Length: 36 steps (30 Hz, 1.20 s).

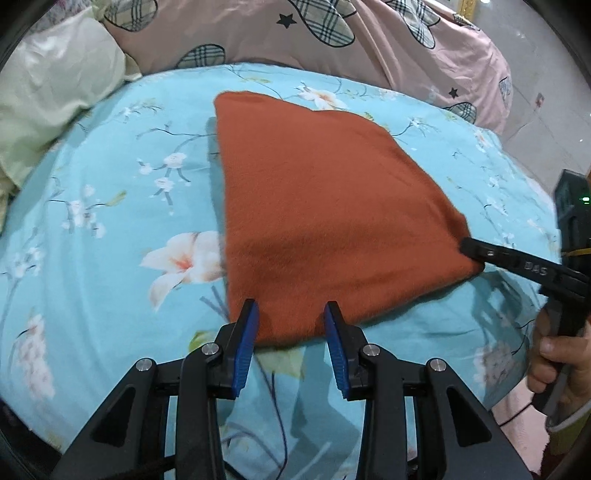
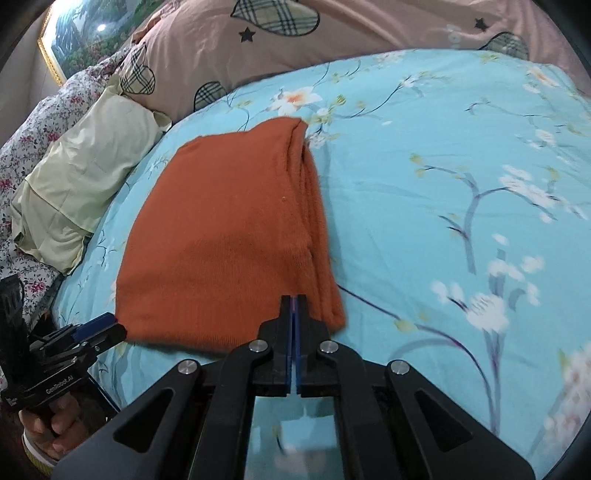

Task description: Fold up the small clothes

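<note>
A folded rust-orange knit garment (image 1: 325,206) lies flat on the blue floral bedspread (image 1: 110,206); it also shows in the right wrist view (image 2: 229,236), with its layered fold edge on the right. My left gripper (image 1: 291,314) is open, its blue pads astride the garment's near edge, holding nothing. My right gripper (image 2: 294,299) is shut, its tips at the garment's near right corner; whether cloth is pinched between them I cannot tell. In the left wrist view the right gripper (image 1: 471,253) touches that corner. The left gripper (image 2: 107,326) shows at the near left corner.
A pink quilt with plaid hearts (image 1: 295,33) lies along the back of the bed. A pale yellow pillow (image 2: 85,173) lies at the left. A floral sheet (image 2: 22,155) and a framed picture (image 2: 85,40) are far left. The bedspread (image 2: 443,206) stretches right.
</note>
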### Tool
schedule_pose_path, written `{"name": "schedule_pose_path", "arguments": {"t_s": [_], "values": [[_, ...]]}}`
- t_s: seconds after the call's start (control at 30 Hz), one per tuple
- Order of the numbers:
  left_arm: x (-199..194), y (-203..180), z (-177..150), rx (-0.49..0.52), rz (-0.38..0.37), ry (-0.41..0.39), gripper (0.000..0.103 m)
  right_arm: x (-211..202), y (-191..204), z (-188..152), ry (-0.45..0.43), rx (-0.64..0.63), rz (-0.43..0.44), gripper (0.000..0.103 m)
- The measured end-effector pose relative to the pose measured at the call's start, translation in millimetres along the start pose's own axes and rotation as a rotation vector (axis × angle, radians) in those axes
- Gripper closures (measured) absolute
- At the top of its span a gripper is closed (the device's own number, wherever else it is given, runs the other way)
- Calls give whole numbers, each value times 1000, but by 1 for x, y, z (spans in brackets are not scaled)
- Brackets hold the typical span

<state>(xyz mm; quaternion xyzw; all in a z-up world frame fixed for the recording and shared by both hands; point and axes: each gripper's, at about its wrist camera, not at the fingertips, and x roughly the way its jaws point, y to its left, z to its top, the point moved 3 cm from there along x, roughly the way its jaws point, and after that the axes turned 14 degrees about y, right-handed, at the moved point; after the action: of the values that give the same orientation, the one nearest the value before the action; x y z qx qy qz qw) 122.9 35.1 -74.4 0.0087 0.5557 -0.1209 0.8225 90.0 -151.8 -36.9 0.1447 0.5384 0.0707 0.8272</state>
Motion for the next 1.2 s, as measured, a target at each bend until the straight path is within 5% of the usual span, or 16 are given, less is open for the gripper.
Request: {"name": "schedule_pose_path", "arguments": {"t_s": [0.1, 0.13, 0.17, 0.23, 0.27, 0.57, 0.83, 1.2], "values": [[-10, -1, -10, -22, 45, -12, 48, -15, -1, -7, -12, 0, -57, 95], [-13, 0, -13, -32, 42, -16, 33, -21, -1, -11, -15, -4, -58, 92], [-16, 1, -17, -47, 38, -19, 17, -24, -1, -14, -18, -7, -56, 82], [-21, 3, -23, -83, 48, -23, 6, -32, 1, -22, -29, -20, -61, 53], [-24, 5, -25, -93, 53, -28, 6, -37, 3, -28, -41, -35, -70, 42], [-40, 10, -53, -58, 178, -32, 6, -38, 32, -70, 12, -174, -53, 19], [-48, 14, -82, -47, 164, -5, 6, -45, 44, -77, 43, -225, -46, 12], [-94, 3, -53, -13, 186, -80, 5, -76, 59, -68, -28, -308, -93, 1]]}}
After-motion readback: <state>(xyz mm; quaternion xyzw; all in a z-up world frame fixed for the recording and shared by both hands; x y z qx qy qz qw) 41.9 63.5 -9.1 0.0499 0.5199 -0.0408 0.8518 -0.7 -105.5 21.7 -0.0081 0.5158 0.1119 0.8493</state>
